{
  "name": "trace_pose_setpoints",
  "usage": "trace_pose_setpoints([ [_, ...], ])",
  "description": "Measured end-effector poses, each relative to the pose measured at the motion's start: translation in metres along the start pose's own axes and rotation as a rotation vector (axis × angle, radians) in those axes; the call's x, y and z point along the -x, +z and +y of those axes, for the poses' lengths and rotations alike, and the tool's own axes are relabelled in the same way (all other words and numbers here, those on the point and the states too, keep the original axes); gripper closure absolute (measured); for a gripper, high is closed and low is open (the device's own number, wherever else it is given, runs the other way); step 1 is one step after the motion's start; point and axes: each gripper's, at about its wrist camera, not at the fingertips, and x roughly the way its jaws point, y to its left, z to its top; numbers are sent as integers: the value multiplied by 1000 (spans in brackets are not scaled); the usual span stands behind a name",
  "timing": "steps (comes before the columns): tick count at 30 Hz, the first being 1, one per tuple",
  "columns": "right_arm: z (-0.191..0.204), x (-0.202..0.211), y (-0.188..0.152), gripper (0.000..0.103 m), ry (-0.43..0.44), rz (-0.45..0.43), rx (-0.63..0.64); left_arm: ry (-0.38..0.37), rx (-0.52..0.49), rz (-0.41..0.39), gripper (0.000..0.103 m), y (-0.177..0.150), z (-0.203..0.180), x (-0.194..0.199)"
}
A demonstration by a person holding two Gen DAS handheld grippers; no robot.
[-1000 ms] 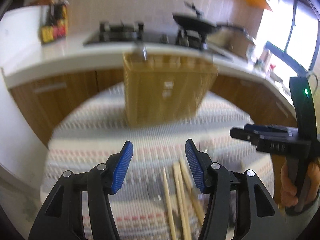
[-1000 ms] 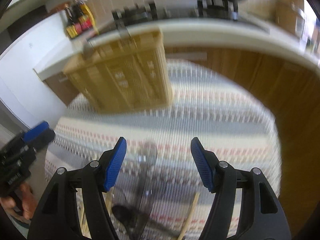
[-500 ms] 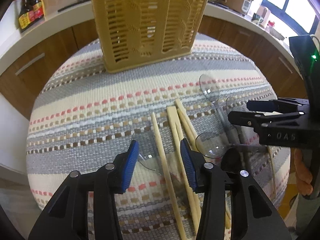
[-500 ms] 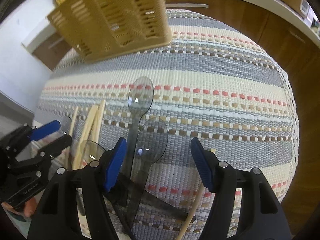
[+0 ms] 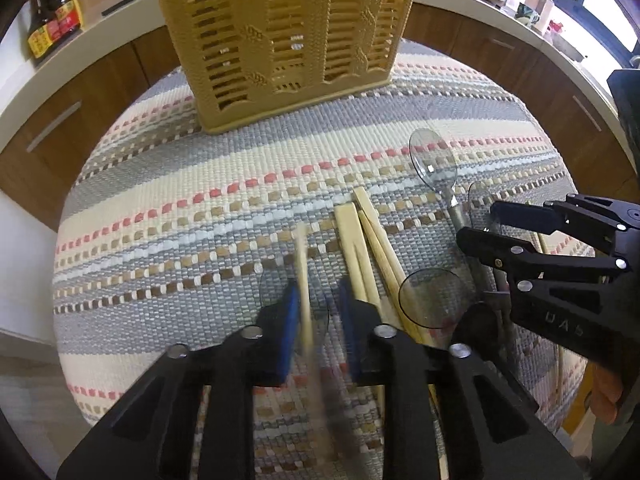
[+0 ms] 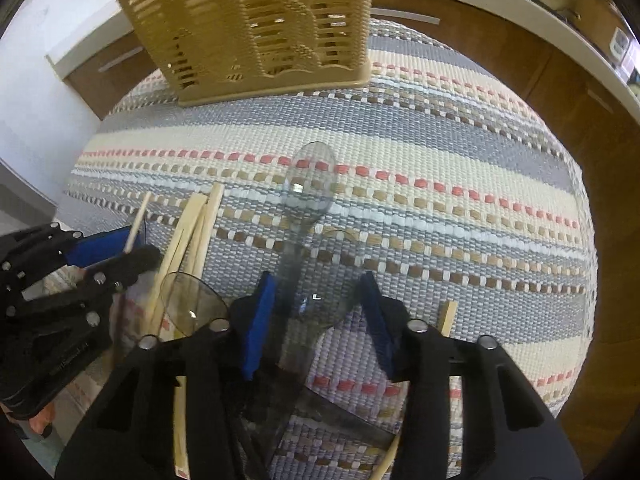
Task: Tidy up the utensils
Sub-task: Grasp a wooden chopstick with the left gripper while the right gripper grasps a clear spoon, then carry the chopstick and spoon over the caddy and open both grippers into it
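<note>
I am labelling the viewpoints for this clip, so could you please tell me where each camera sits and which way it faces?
Left wrist: sits on the left gripper, facing forward and down at a chopstick between its fingers; the right gripper shows at right.
Right wrist: sits on the right gripper, facing clear spoons; the left gripper shows at left.
Shared: yellow basket, striped mat, chopsticks, spoons.

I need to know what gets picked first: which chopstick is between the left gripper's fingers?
The lone chopstick lying left of the bunched chopsticks; it alone runs between the left gripper's blue pads.
</note>
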Motion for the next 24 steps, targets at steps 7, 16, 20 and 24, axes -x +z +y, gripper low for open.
trace_pose_setpoints([
  [7,-1,0,2,72,27,-14,4,-1,14,-20,99,-6,1,5],
  [16,-22,30,1,72,116,-113,-7,-70,77,-127,100,-10,15,35],
  [20,-24,52,4,72,129,-196,24,-121,97,-209,101,-11,21,56],
  [24,-21,68,4,72,149,-267,43,-134,97,-306,101,-13,23,81],
])
